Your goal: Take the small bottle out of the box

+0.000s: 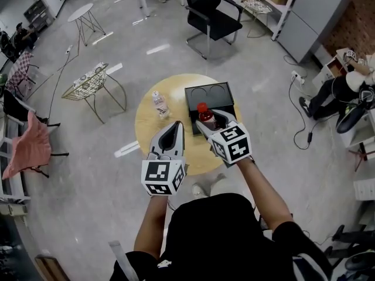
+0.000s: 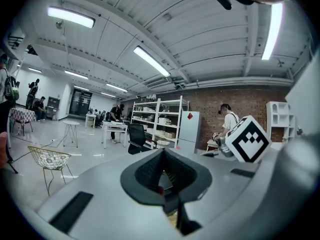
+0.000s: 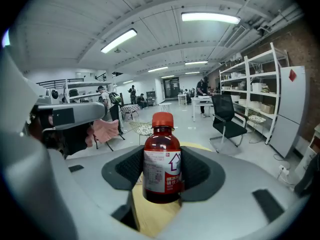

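A small dark-red bottle point(image 3: 162, 159) with a red cap and a white label stands upright between the jaws of my right gripper point(image 3: 162, 180), which is shut on its body. In the head view this bottle point(image 1: 205, 116) and the right gripper point(image 1: 206, 124) hang over the near edge of the black box point(image 1: 218, 92), whose two round recesses show empty. The box rests on a round wooden table point(image 1: 147, 134). My left gripper point(image 1: 175, 127) hovers over the table left of the box, its jaws shut with nothing held, as the left gripper view point(image 2: 163, 173) also shows.
A small clear bottle point(image 1: 160, 105) stands on the table left of the box. Around the table are a wire chair point(image 1: 91, 84), a black office chair point(image 1: 210, 15), a white side table point(image 1: 81, 14) and a seated person point(image 1: 340, 89) at the right.
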`<state>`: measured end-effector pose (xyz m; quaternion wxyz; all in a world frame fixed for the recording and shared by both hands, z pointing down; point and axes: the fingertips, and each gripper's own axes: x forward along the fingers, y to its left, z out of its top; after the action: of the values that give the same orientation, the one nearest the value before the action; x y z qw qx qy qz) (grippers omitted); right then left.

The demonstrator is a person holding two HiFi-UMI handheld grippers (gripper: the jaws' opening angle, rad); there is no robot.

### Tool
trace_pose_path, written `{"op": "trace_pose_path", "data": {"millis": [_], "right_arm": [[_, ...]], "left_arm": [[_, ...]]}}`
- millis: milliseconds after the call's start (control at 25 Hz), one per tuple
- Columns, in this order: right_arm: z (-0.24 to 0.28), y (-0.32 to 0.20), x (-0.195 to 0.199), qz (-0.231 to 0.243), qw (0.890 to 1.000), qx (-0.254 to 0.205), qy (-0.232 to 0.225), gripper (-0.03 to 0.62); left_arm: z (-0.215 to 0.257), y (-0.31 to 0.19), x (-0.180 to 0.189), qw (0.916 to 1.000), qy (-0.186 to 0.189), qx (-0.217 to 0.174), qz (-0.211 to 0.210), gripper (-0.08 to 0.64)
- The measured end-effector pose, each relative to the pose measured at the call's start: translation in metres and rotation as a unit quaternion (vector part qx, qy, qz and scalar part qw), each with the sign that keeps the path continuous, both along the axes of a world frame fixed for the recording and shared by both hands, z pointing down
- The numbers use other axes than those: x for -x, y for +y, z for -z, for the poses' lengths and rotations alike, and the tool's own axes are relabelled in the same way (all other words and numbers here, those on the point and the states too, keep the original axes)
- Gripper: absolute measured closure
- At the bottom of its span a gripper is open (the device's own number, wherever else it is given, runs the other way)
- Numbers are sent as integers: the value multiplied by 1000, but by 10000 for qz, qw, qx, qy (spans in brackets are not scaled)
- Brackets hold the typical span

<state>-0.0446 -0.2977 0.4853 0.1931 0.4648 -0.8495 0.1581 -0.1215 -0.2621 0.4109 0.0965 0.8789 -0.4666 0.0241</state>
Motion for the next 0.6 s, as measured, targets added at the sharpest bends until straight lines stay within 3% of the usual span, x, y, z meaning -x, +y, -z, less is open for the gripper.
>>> {"op": "trace_pose_path", "data": {"millis": [360, 600], "right_arm": [[34, 25, -10, 34, 9989, -374, -264, 379], [54, 58, -37, 54, 9978, -484, -458, 379]], "left_arm": [[15, 27, -17, 9998, 10, -197, 27, 551], [28, 57, -41, 9996, 16, -250, 117, 551]]}}
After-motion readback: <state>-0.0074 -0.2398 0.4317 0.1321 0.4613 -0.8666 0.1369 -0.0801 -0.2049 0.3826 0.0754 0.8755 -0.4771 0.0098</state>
